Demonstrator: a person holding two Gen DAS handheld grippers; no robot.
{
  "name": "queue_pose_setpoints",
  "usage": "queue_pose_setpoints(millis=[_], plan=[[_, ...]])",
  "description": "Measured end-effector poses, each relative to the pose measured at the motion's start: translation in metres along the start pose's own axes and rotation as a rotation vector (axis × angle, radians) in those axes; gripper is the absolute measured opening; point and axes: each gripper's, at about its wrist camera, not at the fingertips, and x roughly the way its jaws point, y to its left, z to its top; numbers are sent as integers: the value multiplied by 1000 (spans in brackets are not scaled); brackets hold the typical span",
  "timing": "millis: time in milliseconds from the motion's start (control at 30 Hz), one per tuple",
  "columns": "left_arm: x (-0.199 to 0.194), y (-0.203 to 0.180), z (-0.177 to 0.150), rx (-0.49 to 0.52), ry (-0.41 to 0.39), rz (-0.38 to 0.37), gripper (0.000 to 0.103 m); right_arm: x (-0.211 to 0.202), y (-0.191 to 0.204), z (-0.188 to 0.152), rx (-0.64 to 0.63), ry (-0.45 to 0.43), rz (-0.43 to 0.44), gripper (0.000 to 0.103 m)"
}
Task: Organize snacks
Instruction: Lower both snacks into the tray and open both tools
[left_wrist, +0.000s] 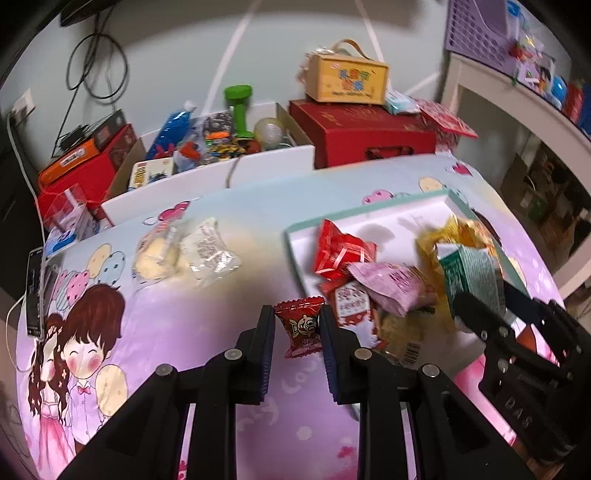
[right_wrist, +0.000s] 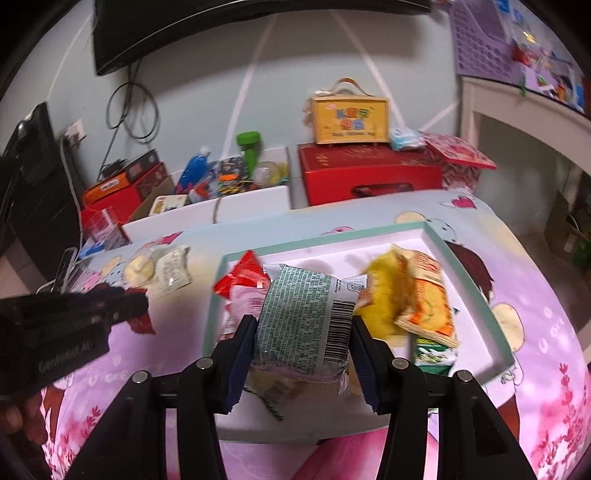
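— Left wrist: fingers (left_wrist: 297, 328) clenched on red candy (left_wrist: 300, 328), above counter (left_wrist: 229, 306) beside tray (left_wrist: 369, 216)?
— Yes. Right wrist: fingers (right_wrist: 301, 332) grasping green packet (right_wrist: 303, 321) over tray (right_wrist: 469, 273).

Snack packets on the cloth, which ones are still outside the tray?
The clear-wrapped pale biscuit packets, lying on the cloth left of the tray.

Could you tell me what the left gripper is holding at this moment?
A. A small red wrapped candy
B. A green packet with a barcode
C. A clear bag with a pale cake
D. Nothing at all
A: in the left wrist view the left gripper is shut on the small red candy, pinched between its pads above the printed cloth, just left of the tray.
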Motion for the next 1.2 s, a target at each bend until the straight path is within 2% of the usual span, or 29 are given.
queue_pose_setpoints(millis=[367,700,1200], plan=[[21,-41,-9,99,59,-29,25,11,-26,-5,51,36,-15,53],[38,-63,-17,152,109,-46,25,18,-26,-6,41,54,-11,54],[50,-63,-20,133,149,-71,26,22,-27,-7,47,74,-5,53]])
